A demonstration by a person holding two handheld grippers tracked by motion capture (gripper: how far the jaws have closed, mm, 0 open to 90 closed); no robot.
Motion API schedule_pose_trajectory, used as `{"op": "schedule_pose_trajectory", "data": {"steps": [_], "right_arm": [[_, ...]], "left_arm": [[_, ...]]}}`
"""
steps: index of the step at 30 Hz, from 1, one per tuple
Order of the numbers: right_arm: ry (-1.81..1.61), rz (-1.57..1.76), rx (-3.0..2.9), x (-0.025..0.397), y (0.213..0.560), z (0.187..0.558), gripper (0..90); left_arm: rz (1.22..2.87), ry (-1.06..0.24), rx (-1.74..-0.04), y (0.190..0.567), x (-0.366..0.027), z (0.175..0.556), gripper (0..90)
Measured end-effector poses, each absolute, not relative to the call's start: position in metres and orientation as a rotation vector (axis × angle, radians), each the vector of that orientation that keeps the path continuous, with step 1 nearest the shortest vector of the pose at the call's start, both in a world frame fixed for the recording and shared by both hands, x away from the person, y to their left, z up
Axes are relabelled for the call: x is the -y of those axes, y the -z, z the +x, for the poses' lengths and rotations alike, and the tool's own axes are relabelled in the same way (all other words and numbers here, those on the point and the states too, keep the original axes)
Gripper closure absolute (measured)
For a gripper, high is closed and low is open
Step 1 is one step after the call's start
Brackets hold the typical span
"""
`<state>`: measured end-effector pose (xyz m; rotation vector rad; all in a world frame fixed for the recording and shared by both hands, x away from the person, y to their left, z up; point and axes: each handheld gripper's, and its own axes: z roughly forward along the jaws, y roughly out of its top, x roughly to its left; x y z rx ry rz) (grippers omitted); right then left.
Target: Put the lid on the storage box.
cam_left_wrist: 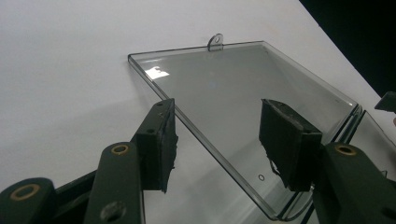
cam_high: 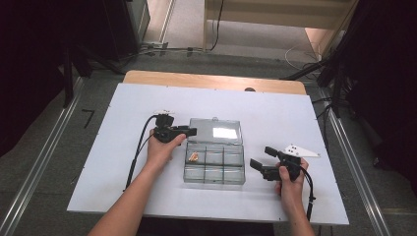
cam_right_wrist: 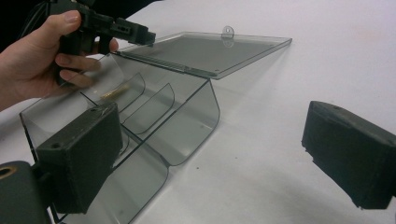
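In the high view, the person's two forearms come in from the near edge of the white table (cam_high: 123, 196). The right hand (cam_high: 290, 184) holds the right tool (cam_high: 262, 158) just beside the near right corner of a clear plastic box (cam_high: 215, 164), apart from it. Its jaws stand wide, holding nothing; in the right gripper view they frame the box's end wall and bare table, one jaw low at the left in front of the box (cam_right_wrist: 154, 126), the other out at the right over the white surface. A grey three-cornered plate (cam_high: 300, 151) sits on top of this tool and a black cable (cam_high: 310, 189) trails back along the wrist.

The box sits near the middle of the table with its lid (cam_high: 216, 131) swung fully open and lying flat on the table on the far side. The box is split into small compartments. A small brass-coloured thing (cam_high: 194, 157) lies in the far left compartment; what it is cannot be told.

The left hand (cam_high: 161, 147) holds the left tool (cam_high: 191, 131) at the far left corner of the box, its tip at the left edge of the open lid. In the left gripper view its jaws are wide apart, one on each side of the lid's (cam_left_wrist: 243, 102) near edge, gripping nothing. A small hanging tab (cam_left_wrist: 215, 42) sticks out from the lid's far edge.

Beyond the white surface a strip of wood tabletop (cam_high: 211, 80) shows, then grey floor (cam_high: 196, 59).
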<state>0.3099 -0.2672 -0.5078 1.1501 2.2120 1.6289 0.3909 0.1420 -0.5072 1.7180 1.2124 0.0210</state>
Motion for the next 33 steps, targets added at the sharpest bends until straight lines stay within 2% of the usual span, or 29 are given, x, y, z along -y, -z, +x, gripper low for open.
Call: {"op": "schedule_pose_trajectory", "data": {"steps": [11, 18, 33], "right_arm": [[-1.624, 1.154, -2.211, 0.267, 0.508, 0.31, 3.5], [-1.609, 1.148, -2.206, 0.266, 0.507, 0.31, 3.5], [-1.537, 1.148, -2.231, 0.259, 0.495, 0.309, 3.0]], "left_arm": [[1.692, -0.011, -1.23, 0.514, -0.14, 0.386, 42.7], [1.71, -0.057, -1.191, 0.514, -0.137, 0.38, 40.8], [1.712, -0.027, -1.187, 0.514, -0.138, 0.38, 38.9]]}}
